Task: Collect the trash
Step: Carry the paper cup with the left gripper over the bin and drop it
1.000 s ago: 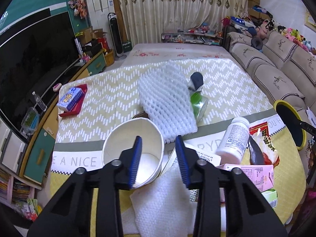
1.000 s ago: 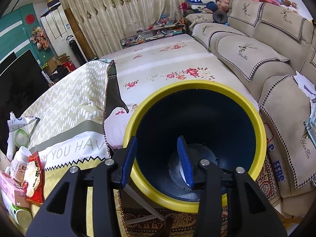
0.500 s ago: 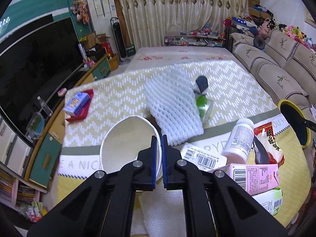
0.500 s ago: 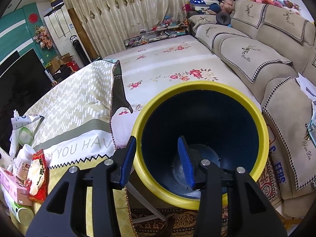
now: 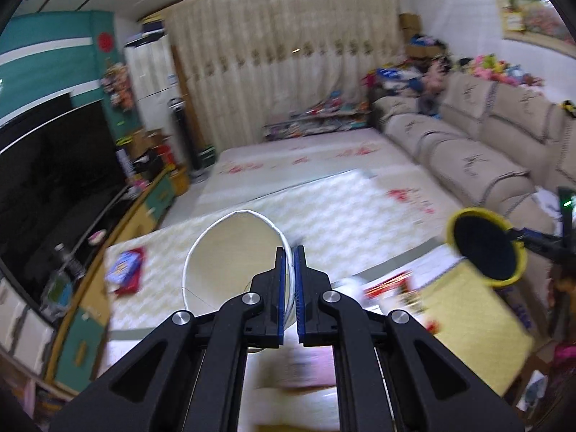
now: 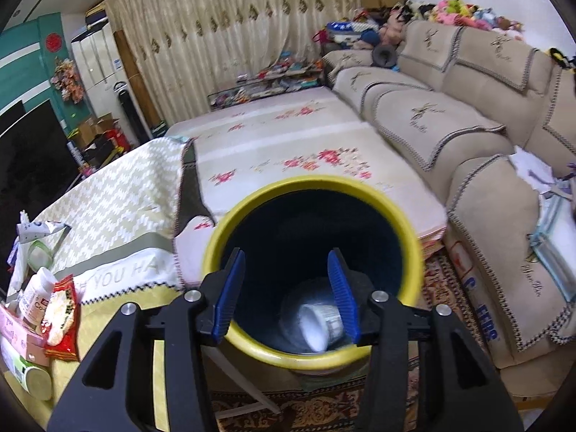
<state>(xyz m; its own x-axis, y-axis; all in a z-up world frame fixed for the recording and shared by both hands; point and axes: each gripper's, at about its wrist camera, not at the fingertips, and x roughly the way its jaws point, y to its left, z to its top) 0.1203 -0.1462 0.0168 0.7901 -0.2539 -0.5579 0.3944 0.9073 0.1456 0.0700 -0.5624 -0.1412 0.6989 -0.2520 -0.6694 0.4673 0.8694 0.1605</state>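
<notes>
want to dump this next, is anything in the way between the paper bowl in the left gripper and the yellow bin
Nothing visible blocks it. The left gripper is shut on the paper bowl rim, lifted above the table. The yellow bin sits off to the right, mouth open, with only low table clutter beneath the path.

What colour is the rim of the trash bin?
Yellow, around a dark blue inside; the bin shows best in the right wrist view.
</notes>
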